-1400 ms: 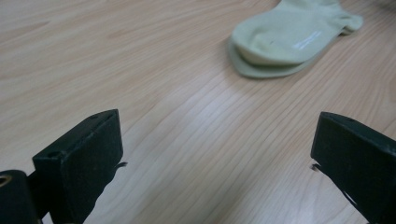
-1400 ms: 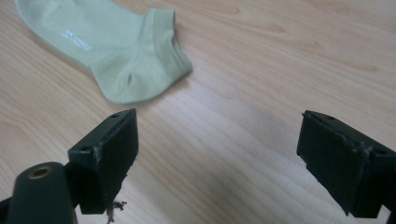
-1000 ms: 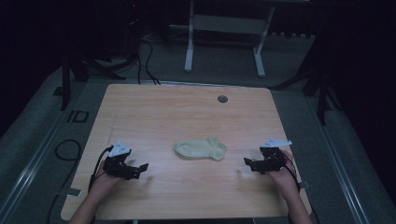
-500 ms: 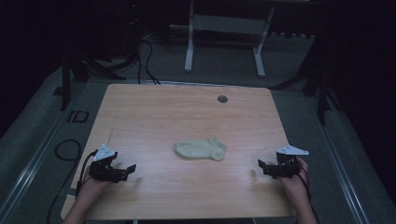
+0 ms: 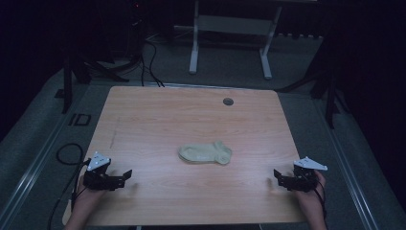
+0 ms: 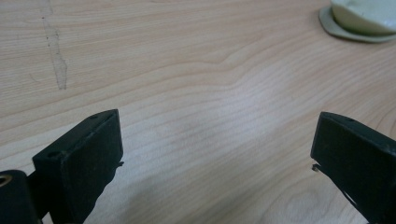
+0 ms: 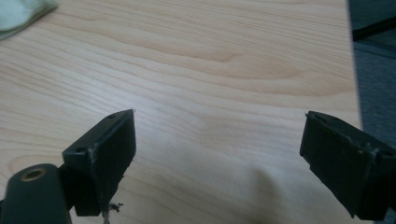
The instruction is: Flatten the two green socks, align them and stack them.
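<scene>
A pale green sock [image 5: 206, 153] lies folded flat at the middle of the wooden table [image 5: 191, 120]. Its edge shows at the top right of the left gripper view as the sock [image 6: 359, 21], and at the top left corner of the right gripper view as the sock [image 7: 21, 16]. My left gripper [image 5: 125, 176] rests near the table's front left corner, open, nothing between its jaws. My right gripper [image 5: 276, 177] sits near the front right corner, open and empty too. Both jaws pairs stand wide apart over bare wood, left gripper [image 6: 215, 154], right gripper [image 7: 219, 154].
A round grommet hole [image 5: 228, 101] is set in the table near its far edge. A faint scuff line [image 6: 56, 56] marks the wood at the left. Beyond the table stand a white desk frame [image 5: 230, 43] and cables [image 5: 148, 62] on grey carpet. The table's right edge [image 7: 355, 70] is close to my right gripper.
Both grippers have drawn back from the sock, outward and toward the front corners of the table. The sock has stayed where it lay.
</scene>
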`<action>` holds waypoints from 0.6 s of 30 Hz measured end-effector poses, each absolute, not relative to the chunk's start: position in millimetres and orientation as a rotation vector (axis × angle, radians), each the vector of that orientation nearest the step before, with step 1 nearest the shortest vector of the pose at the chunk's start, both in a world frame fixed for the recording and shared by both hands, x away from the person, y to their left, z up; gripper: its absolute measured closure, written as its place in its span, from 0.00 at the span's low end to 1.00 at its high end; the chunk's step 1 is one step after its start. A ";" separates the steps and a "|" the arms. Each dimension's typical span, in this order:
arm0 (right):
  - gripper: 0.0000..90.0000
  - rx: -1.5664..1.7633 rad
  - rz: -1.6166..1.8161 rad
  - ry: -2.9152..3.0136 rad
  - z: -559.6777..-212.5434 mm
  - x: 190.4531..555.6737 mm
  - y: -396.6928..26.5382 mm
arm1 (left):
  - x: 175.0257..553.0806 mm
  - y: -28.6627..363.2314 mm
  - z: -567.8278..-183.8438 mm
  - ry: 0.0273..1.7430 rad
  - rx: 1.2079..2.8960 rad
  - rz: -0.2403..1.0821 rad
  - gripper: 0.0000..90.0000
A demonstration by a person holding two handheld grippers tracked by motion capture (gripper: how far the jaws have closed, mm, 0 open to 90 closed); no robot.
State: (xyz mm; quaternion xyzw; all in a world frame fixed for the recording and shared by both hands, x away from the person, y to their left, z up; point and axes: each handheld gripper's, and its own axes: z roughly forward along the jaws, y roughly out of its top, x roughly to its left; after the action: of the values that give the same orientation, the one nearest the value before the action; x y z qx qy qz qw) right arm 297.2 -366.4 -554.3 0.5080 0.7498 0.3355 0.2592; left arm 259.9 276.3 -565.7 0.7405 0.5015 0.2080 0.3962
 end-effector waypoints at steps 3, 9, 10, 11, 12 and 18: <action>0.12 1.403 0.917 2.022 -558.2 291.3 -368.4 | 255.1 278.5 -567.5 1.283 1.845 0.503 0.02; 0.12 1.419 0.901 1.989 -558.4 287.0 -370.9 | 247.5 278.8 -566.5 1.302 1.815 0.539 0.02; 0.12 1.423 0.911 1.985 -558.4 286.5 -371.2 | 246.0 279.3 -567.1 1.311 1.806 0.544 0.02; 0.12 1.422 0.900 1.979 -558.1 286.0 -371.6 | 244.9 279.6 -567.7 1.318 1.796 0.550 0.02; 0.12 1.425 0.895 1.973 -557.9 285.4 -371.7 | 243.7 280.3 -568.4 1.325 1.788 0.556 0.02; 0.12 1.443 0.906 1.953 -558.0 285.7 -375.7 | 242.3 285.1 -568.5 1.353 1.727 0.574 0.02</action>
State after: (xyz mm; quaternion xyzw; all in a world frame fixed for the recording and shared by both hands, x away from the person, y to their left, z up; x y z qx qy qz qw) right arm 285.7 -375.7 -558.0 0.5359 0.7253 0.3363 0.2715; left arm 242.3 285.1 -568.5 0.6900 0.5407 0.2292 0.4231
